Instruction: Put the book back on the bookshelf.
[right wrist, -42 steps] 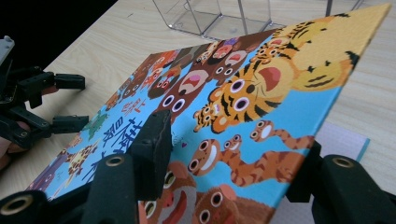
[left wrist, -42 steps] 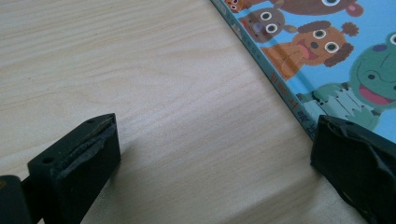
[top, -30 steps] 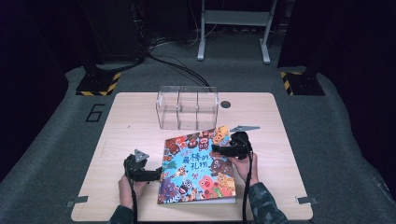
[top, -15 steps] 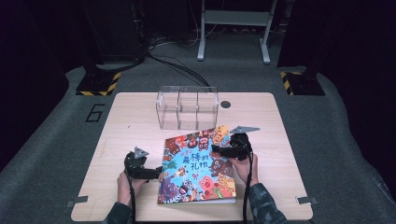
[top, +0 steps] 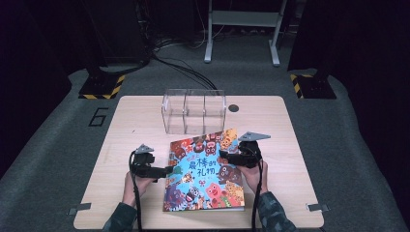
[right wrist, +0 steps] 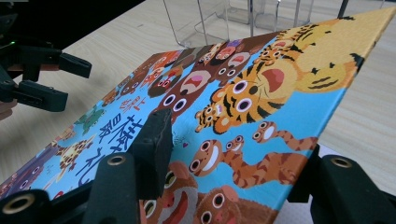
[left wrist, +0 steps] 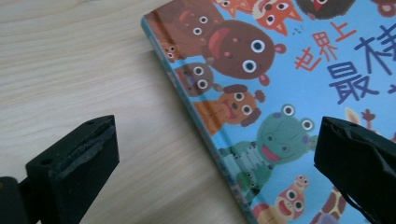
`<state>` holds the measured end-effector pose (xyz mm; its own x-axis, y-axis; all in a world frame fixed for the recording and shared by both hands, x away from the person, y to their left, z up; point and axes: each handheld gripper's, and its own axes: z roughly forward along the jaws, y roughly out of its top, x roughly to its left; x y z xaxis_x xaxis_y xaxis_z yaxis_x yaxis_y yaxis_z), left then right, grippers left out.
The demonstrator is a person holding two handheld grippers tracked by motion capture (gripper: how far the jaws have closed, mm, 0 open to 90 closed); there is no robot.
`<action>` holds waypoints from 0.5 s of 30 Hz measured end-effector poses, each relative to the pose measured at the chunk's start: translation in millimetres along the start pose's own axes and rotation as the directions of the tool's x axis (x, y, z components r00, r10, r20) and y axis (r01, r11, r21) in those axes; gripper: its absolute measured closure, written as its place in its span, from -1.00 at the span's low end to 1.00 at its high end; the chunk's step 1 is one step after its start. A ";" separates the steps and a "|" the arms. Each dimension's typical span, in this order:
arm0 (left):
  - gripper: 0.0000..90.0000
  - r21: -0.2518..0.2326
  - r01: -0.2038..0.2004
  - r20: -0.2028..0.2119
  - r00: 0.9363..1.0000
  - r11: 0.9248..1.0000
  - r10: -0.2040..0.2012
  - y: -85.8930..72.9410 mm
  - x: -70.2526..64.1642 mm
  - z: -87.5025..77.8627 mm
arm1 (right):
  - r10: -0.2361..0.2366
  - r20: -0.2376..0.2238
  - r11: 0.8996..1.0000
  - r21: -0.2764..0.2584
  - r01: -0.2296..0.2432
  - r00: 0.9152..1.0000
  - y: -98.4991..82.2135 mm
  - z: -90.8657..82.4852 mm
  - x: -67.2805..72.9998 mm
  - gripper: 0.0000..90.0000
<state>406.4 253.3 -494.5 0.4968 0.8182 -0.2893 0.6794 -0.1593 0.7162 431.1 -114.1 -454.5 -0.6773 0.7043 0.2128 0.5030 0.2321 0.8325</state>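
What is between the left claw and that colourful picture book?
Nothing visible. The left gripper has open jaws at the spine edge of the picture book, with bare table beside it. The right gripper already clamps the opposite edge.

Picture book between two grippers on a wooden table

The book [top: 205, 175] lies on the near part of the table [top: 125, 121]; the left gripper [top: 163, 170] is at its left edge, the right gripper [top: 225, 155] over its far right part, a clear box [top: 194, 111] just beyond.

A clear three-compartment box [top: 194, 111] stands on the wooden table [top: 290, 130]
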 end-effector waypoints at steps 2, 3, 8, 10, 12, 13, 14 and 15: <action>-1.00 0.004 0.002 0.023 1.000 1.000 -0.002 1.9 -0.7 1.9 | -0.012 0.002 1.000 -0.016 0.012 1.000 -1.3 -1.8 1.1 0.01; -1.00 0.005 0.005 0.025 1.000 1.000 -0.005 2.8 -1.6 2.9 | -0.014 0.000 1.000 -0.021 0.014 1.000 -1.8 -2.6 1.8 0.01; -1.00 0.030 -0.009 0.052 0.999 1.000 0.007 6.6 -5.1 8.5 | -0.036 0.002 0.998 -0.049 0.036 0.999 -3.4 -5.9 4.5 0.01; -1.00 0.042 -0.012 0.056 0.998 0.999 0.010 7.5 -6.6 12.0 | -0.046 0.005 0.997 -0.060 0.046 0.999 -4.0 -7.4 6.0 0.01; -1.00 0.055 -0.016 0.058 0.998 0.998 0.013 8.0 -8.7 15.7 | -0.057 0.001 0.996 -0.074 0.057 0.998 -4.4 -8.1 6.9 0.01; -1.00 0.061 -0.024 0.063 0.998 0.998 0.020 8.3 -9.5 17.3 | -0.056 0.000 0.995 -0.077 0.056 0.998 -4.6 -8.8 7.7 0.01; -1.00 0.066 -0.030 0.067 0.997 0.997 0.025 8.6 -10.4 18.5 | -0.062 0.000 0.995 -0.082 0.061 0.998 -5.1 -9.3 8.0 0.01; -1.00 0.068 -0.027 0.072 0.997 0.997 0.022 8.6 -11.6 19.7 | -0.071 0.000 0.994 -0.087 0.071 0.997 -5.4 -9.7 8.0 0.01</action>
<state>417.1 231.5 -497.5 0.5493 0.7725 -0.3187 0.7012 -0.2186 0.6786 417.8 -116.2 -452.4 -0.7113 0.6860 0.1534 0.4055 0.2223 0.8866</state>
